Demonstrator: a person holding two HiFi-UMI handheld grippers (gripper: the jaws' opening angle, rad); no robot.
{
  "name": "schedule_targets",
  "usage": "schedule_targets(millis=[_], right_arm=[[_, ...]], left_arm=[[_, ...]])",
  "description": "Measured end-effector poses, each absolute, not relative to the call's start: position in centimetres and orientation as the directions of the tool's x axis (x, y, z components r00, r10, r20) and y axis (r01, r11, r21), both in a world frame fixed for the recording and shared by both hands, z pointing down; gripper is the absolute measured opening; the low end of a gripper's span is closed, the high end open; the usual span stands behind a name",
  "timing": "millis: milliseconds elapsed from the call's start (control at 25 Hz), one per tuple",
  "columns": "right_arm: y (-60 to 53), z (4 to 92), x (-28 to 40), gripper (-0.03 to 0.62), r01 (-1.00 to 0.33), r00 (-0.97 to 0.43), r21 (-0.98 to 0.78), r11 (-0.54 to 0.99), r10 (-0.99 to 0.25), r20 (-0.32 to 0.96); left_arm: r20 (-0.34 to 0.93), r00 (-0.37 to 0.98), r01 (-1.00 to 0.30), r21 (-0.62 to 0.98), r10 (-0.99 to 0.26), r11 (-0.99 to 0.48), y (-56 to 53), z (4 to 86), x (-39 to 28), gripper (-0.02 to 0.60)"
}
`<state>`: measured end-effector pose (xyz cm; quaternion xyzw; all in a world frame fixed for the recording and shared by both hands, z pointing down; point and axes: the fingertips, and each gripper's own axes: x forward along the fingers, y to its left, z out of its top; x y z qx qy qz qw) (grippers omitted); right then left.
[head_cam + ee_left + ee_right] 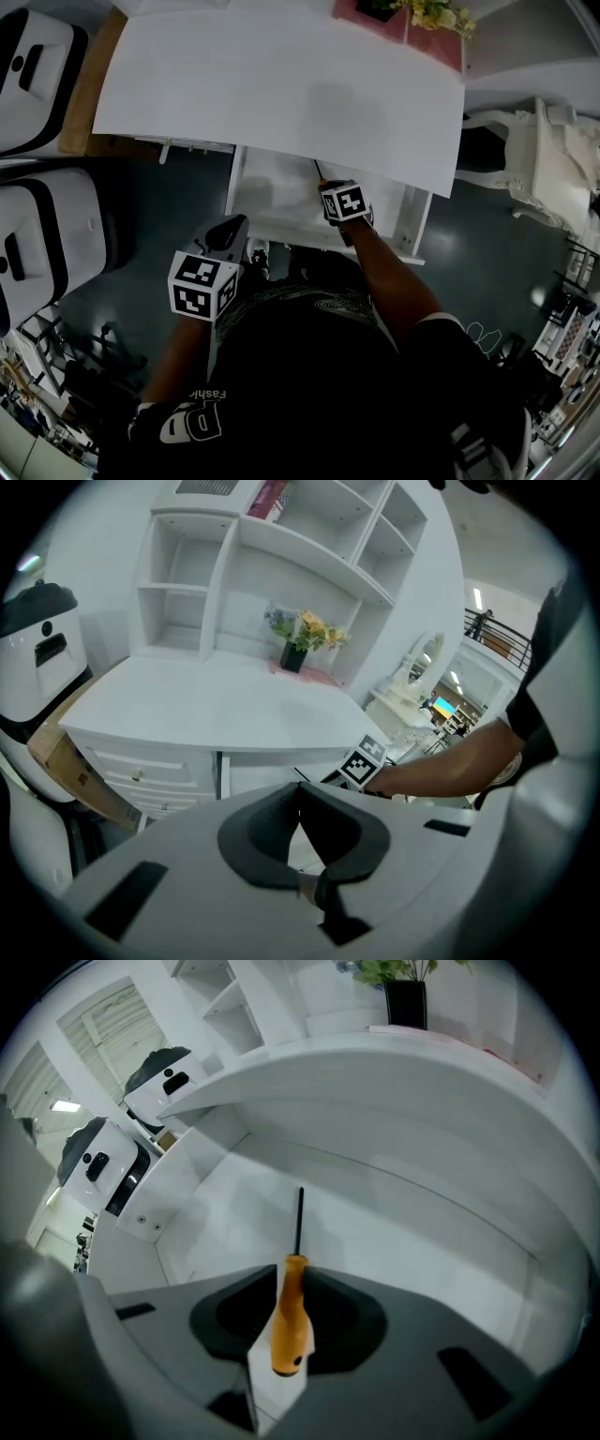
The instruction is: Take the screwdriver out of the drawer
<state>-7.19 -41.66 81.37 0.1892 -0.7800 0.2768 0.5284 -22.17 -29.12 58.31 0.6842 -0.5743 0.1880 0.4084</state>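
An orange-handled screwdriver [289, 1321] with a dark shaft lies on the white floor of the open drawer [394, 1241], pointing toward the drawer's back. My right gripper [292, 1274] reaches steeply down into the drawer, and the handle sits between its open jaws. In the head view the right gripper [333, 192] is over the drawer [272, 202] under the desk's edge, and the screwdriver's shaft [319, 171] shows just beyond it. My left gripper [228, 234] hangs in front of the drawer's left end, its tips together with nothing held. It also appears in its own view [300, 787].
The white desk top [281, 84] overhangs the back of the drawer. Two white-and-black machines [42, 234] stand at the left beside a cardboard box [66, 761]. A white ornate chair [544, 159] stands at the right. A flower pot [298, 649] sits at the desk's back under shelves.
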Motion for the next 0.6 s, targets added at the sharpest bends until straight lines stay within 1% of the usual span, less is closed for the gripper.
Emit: schedule_targets(millis=[200, 280, 480, 600], right_arm=[[-41.4, 82.3, -7.2, 0.098, -0.580, -0.339, -0.222, 0.784, 0.016, 0.941], [-41.2, 82.6, -7.2, 0.111, -0.580, -0.324, -0.215, 0.786, 0.019, 0.946], [-41.2, 82.9, -7.4, 0.112, -0.571, -0.264, -0.151, 0.807, -0.006, 0.965], [-41.3, 82.6, -7.8, 0.112, -0.529, -0.238, -0.099, 0.843, -0.035, 0.971]], left_arm=[[0.728, 0.267, -0.938, 0.346, -0.632, 0.002, -28.9, 58.4, -22.2, 0.014], [0.727, 0.266, -0.938, 0.348, -0.633, 0.005, -28.9, 58.4, -22.2, 0.014], [0.726, 0.264, -0.936, 0.352, -0.635, 0.013, -28.8, 58.4, -22.3, 0.014], [0.724, 0.267, -0.936, 0.353, -0.637, 0.009, -28.8, 58.3, -22.2, 0.014]])
